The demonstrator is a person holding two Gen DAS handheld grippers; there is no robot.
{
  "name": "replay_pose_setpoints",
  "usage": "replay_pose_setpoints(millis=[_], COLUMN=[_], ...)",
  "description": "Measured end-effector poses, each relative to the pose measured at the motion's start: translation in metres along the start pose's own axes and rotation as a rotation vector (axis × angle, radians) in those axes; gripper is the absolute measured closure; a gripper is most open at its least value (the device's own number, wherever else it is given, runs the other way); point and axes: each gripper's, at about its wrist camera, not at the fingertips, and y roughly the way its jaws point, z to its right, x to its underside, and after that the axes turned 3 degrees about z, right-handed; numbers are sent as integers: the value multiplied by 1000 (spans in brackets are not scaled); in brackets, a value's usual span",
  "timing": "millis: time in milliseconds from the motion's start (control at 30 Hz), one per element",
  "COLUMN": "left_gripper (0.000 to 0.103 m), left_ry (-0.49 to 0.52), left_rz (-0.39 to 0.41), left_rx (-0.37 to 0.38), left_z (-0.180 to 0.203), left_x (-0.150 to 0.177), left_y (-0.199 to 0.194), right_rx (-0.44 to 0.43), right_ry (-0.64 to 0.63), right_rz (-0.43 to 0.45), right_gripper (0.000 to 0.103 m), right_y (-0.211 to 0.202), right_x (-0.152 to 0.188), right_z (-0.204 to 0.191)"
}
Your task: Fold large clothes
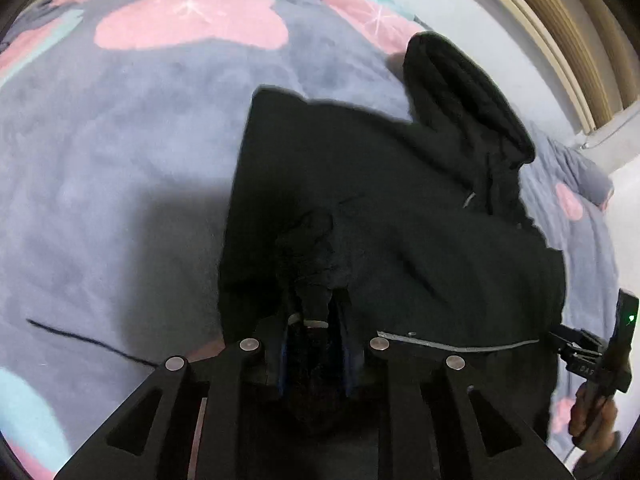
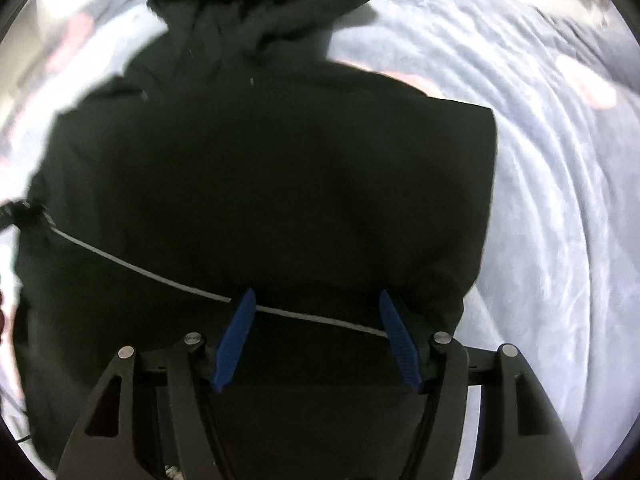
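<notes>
A black hooded jacket [image 1: 400, 220] lies flat on the bed, its hood [image 1: 460, 92] toward the far right. My left gripper [image 1: 320, 308] is shut on a bunched fold of the jacket's black cloth near its left edge. In the right wrist view the same jacket [image 2: 280, 160] fills the middle, hood [image 2: 260, 4] at the top. My right gripper [image 2: 316, 308] stands open just over the jacket's near edge, with its blue pads [image 2: 236, 332] wide apart. A pale zip line [image 2: 140, 268] runs between them. The right gripper [image 1: 576, 344] also shows at the left wrist view's right edge, held by a hand [image 1: 592, 420].
A grey fleece blanket [image 1: 120, 160] with pink hearts covers the bed around the jacket and lies in ripples to the right [image 2: 560, 200]. A white wall and a wooden window frame [image 1: 560, 20] stand beyond the bed. A thin dark cord [image 1: 88, 340] lies on the blanket.
</notes>
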Motion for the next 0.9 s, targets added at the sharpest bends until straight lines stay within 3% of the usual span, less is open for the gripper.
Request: replay_pose_setpoints(millis=[133, 267, 367, 433, 533, 600, 700, 800, 900], left_gripper=[81, 79, 66, 52, 50, 49, 49, 50, 50], left_ry=[-74, -22, 65, 115, 149, 162, 177, 166, 143], left_rz=[6, 29, 98, 176, 216, 197, 90, -47, -36], left_rx=[39, -3, -108, -171, -98, -21, 74, -2, -28], left_z=[-11, 1, 18, 32, 53, 71, 89, 89, 78], left_x=[0, -2, -4, -7, -13, -18, -13, -1, 4], left_y=[1, -25, -57, -84, -101, -91, -48, 12, 31], right_rx=[24, -18, -74, -96, -83, -65, -6, 22, 11], right_ry=[-21, -15, 39, 82, 106, 117, 107, 78, 77], right_rz=[8, 2, 41, 88, 118, 121, 59, 21, 12], right_gripper=[33, 33, 32, 32, 32, 32, 32, 32, 30], right_y=[7, -6, -32, -47, -48, -36, 3, 30, 33], right_x=[-1, -2, -2, -9, -27, -42, -58, -54, -53], right_z=[-4, 4, 19, 30, 37, 36, 27, 23, 27])
